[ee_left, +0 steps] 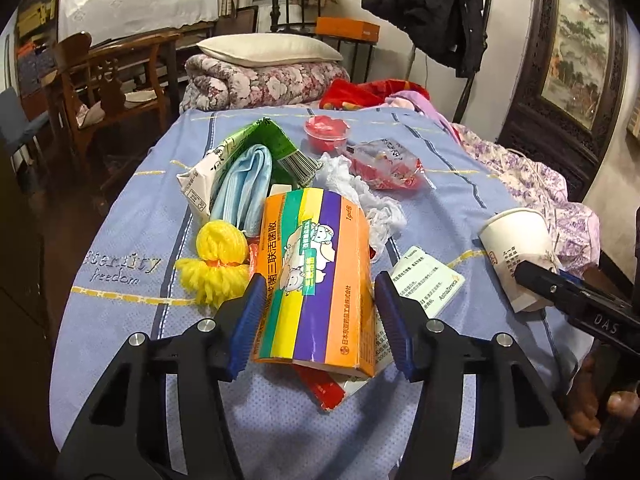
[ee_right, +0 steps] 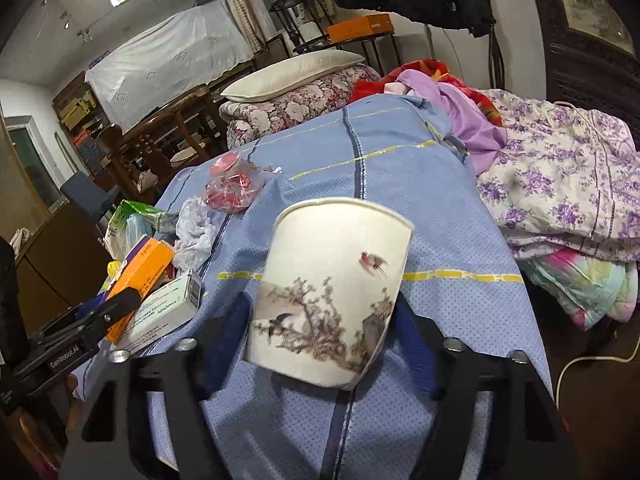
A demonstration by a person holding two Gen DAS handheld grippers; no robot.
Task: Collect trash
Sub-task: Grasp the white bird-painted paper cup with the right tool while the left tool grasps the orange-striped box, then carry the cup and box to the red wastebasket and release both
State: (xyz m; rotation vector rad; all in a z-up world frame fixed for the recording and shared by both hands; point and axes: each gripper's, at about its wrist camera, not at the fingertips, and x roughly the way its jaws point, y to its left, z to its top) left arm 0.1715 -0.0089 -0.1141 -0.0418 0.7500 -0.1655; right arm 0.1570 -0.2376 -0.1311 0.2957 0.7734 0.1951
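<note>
Trash lies on a blue bedsheet (ee_left: 132, 216). My left gripper (ee_left: 320, 316) is open, its blue pads on either side of an orange striped medicine box (ee_left: 320, 280) without squeezing it. My right gripper (ee_right: 324, 340) is shut on a white paper cup (ee_right: 336, 288) with a painted tree and birds, held above the sheet; the cup also shows in the left wrist view (ee_left: 516, 244). Around the box lie a yellow yarn pompom (ee_left: 216, 264), a blue face mask (ee_left: 244, 184), a green tissue pack (ee_left: 256, 148), crumpled white plastic (ee_left: 360, 192), a red snack bag (ee_left: 384, 164) and a white AstraZeneca box (ee_left: 428, 280).
A red jelly cup (ee_left: 326, 132) sits farther back on the sheet. A folded floral quilt with a pillow (ee_left: 268, 68) lies beyond. A purple floral quilt (ee_right: 568, 184) is heaped on the right. A wooden chair (ee_left: 108, 80) stands left of the bed.
</note>
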